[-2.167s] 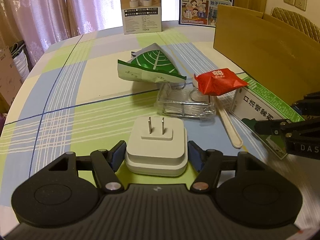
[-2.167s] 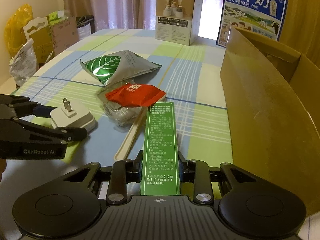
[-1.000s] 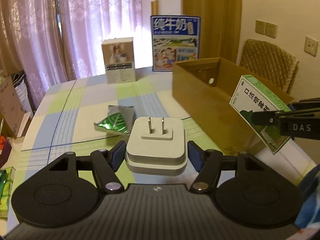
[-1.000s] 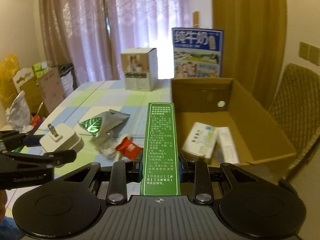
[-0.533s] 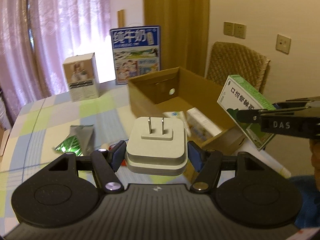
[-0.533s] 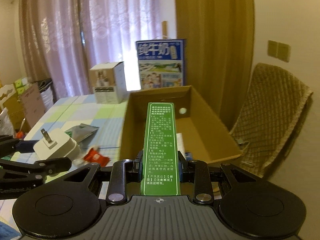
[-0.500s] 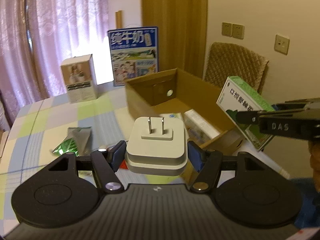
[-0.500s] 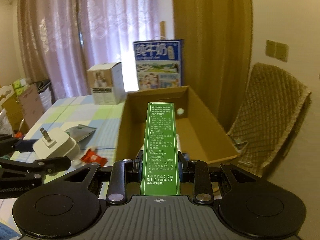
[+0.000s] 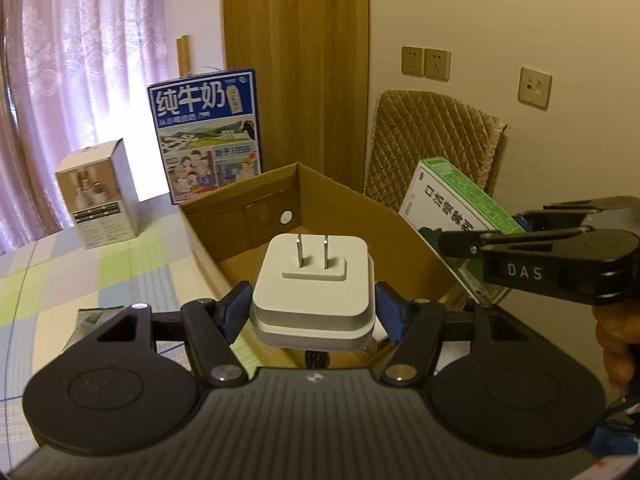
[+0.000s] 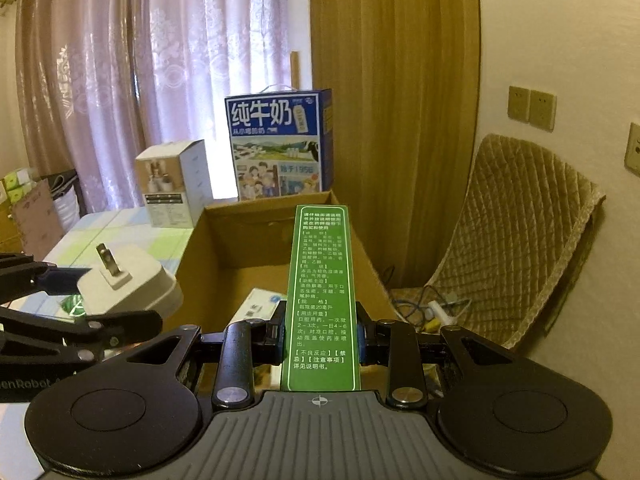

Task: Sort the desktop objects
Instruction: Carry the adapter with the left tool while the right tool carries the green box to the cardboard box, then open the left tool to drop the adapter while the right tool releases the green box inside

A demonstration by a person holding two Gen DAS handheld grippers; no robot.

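Two views are showing the same moment. From the left wrist, the left tongs (image 9: 313,308) are clamping a white plug adapter (image 9: 314,294) by its sides between blue pads (image 9: 236,308), its two metal prongs pointing forward, and it is hanging in the air over the near end of an open cardboard box (image 9: 208,236) that is sitting on the checked worktop (image 9: 60,280). To the right, the right tongs (image 9: 476,238) are gripping a green-and-white medicine carton (image 9: 452,208), tilted and raised beside the box's right wall; part of a hand (image 9: 616,340) is showing at the frame edge. A blue milk carton (image 9: 206,132) and a small white product box (image 9: 98,200) are standing behind the cardboard box, and a quilted chair (image 9: 432,148) is sitting against the wall. From the right wrist, the right tongs (image 10: 320,338) are squeezing the long green carton (image 10: 322,292) held lengthwise, its far end reaching over the cardboard box (image 10: 188,256), where a white packet (image 10: 256,308) is lying inside. At left, the left tongs (image 10: 116,304) are carrying the plug adapter (image 10: 128,284) just beside the box's left wall.
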